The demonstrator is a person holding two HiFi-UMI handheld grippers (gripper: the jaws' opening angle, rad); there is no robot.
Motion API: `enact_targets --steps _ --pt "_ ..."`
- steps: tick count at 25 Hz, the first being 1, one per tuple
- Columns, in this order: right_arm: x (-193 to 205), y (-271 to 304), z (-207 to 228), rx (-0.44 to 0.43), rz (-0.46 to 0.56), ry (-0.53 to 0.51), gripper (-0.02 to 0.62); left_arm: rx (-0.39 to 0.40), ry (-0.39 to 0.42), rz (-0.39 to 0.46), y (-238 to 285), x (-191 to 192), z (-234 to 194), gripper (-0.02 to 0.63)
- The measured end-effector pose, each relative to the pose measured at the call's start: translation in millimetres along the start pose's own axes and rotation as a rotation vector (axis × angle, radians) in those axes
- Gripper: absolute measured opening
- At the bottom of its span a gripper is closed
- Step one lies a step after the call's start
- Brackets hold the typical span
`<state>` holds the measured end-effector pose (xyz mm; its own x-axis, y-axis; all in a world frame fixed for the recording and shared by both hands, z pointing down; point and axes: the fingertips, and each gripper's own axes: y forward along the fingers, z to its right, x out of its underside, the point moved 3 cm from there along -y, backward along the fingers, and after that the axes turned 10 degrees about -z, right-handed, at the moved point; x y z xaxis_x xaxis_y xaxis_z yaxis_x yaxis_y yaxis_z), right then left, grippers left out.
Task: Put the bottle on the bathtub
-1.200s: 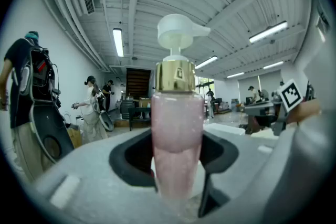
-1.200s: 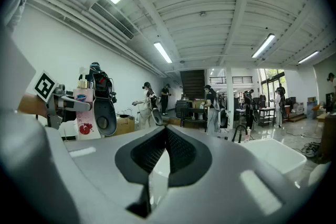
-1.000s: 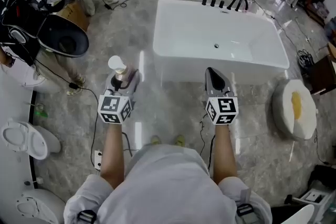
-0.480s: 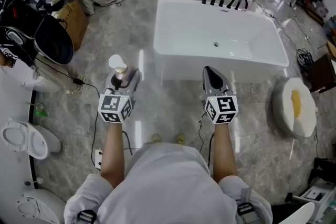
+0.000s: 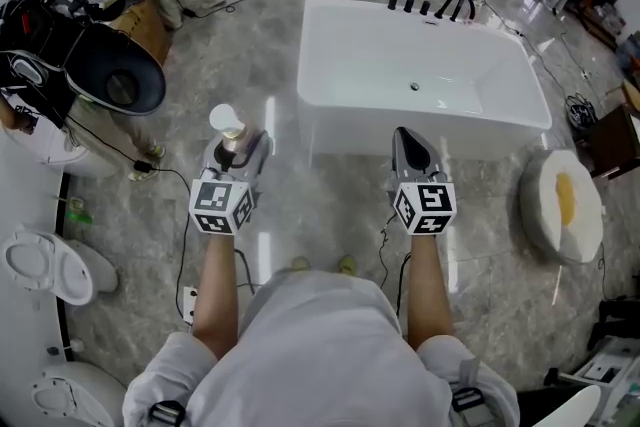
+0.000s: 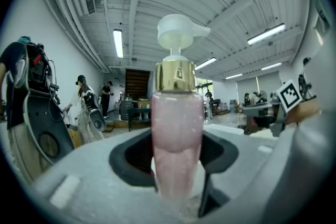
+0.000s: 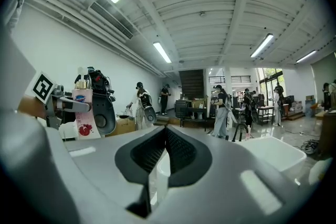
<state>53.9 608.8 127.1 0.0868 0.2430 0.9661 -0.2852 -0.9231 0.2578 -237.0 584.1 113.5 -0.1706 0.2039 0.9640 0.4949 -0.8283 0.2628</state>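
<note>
Left gripper [image 5: 234,150]: closed on the bottle [image 5: 224,123], low on its pink body, jaws kept partway apart by its width, pointing level. Stands upright in that grip, long axis vertical, white pump head on top and gold collar just beneath. Sits at centre left of the head view, over bare floor, apart from the bathtub [image 5: 340,130]. From that gripper, lies up and to the right in the frame, near-left corner closest, taps [image 5: 430,7] on the far rim.

Right gripper [image 5: 409,140]: jaws together on nothing, at centre right of the frame, tip just before the tub's front wall. Nearer the tub, then, but with nothing to deliver.

Judged from this: calls for a carry toward the upper right by the left hand, keeping the bottle upright, then down onto the flat rim, likely at the near-left corner or front edge. Some risk of tipping on so narrow a ledge.
</note>
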Motion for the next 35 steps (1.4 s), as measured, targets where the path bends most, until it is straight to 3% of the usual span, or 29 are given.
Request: enact_targets --steps 17,25,35 --pt "-5 20 -54 -0.003 -0.007 -0.032 0.003 0.058 0.007 0.014 -3 7 -44 0.215" --pt "-6 50 -42 0.002 -0.009 -0.047 0.003 0.066 0.015 0.015 26 6 -55 0.215" --pt "-5 108 4 -0.001 -0.015 -0.031 0.003 0.063 0.024 -0.004 93 -1 -66 0.215"
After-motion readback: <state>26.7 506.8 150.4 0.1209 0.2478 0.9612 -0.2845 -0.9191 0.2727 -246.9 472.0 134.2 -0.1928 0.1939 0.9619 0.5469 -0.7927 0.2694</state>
